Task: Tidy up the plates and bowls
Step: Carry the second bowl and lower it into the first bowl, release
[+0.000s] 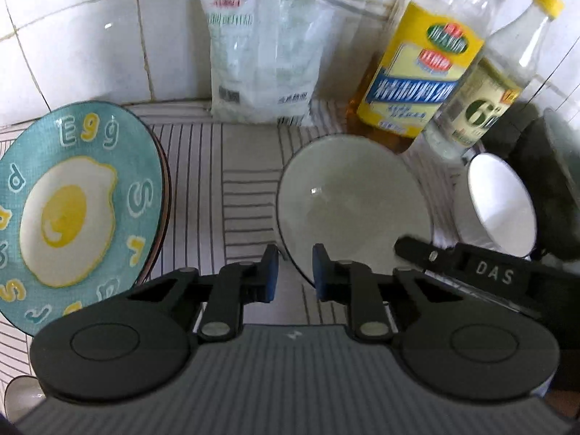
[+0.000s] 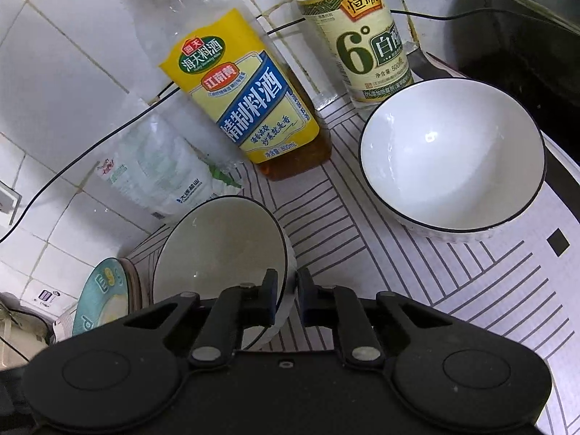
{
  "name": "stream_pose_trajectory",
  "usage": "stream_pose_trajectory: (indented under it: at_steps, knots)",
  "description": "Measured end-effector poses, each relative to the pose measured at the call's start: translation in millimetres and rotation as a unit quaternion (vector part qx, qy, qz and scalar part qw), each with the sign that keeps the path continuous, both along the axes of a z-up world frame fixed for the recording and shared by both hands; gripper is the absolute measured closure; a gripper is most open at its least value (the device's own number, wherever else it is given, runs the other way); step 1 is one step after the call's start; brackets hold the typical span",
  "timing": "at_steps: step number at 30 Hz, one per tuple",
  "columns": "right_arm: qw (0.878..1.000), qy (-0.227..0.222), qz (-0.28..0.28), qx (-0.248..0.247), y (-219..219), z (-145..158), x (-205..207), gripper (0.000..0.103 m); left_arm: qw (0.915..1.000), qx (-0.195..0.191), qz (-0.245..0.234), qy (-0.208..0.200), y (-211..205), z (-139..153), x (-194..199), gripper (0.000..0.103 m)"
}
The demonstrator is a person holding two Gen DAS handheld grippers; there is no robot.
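Note:
A teal plate with a fried-egg picture (image 1: 76,203) lies on top of a plate stack at the left; it also shows in the right wrist view (image 2: 99,299). My right gripper (image 2: 286,299) is shut on the rim of a white bowl with a dark rim (image 2: 217,253), held tilted above the mat; the same bowl (image 1: 351,199) shows in the left wrist view. My left gripper (image 1: 295,272) is open and empty just in front of that bowl. A second white bowl (image 2: 453,159) stands upright at the right, also in the left wrist view (image 1: 502,203).
A striped mat (image 2: 417,275) covers the counter. A cooking wine bottle (image 2: 246,98), a vinegar bottle (image 2: 359,36) and a white bag (image 1: 261,54) stand against the tiled wall. A dark appliance (image 2: 525,29) is at the far right. A cable (image 2: 90,145) runs along the wall.

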State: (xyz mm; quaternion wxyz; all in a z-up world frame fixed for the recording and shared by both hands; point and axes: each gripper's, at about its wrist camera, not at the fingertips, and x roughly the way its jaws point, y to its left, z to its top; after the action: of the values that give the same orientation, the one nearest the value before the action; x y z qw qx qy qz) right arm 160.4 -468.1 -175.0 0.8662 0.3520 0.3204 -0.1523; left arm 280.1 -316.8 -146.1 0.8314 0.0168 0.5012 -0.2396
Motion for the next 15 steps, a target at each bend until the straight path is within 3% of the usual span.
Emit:
stream_pose_trajectory:
  at_steps: [3,5,11,15]
  knots:
    - [0.998,0.010,-0.009,0.068,-12,-3,-5,0.088,0.9997,0.010,-0.019,-0.013,0,9,-7,0.085]
    - [0.997,-0.001,-0.003,0.083,-14,-2,-13,0.088,0.9994,0.020,-0.024,-0.013,-1,15,-12,0.085]
    - [0.998,-0.008,0.014,0.059,-1,17,-32,0.088,0.9992,0.035,-0.017,0.000,3,34,-34,0.085]
    - [0.998,-0.012,0.038,0.038,10,35,-47,0.088,0.9993,0.025,-0.006,0.027,16,48,-49,0.085]
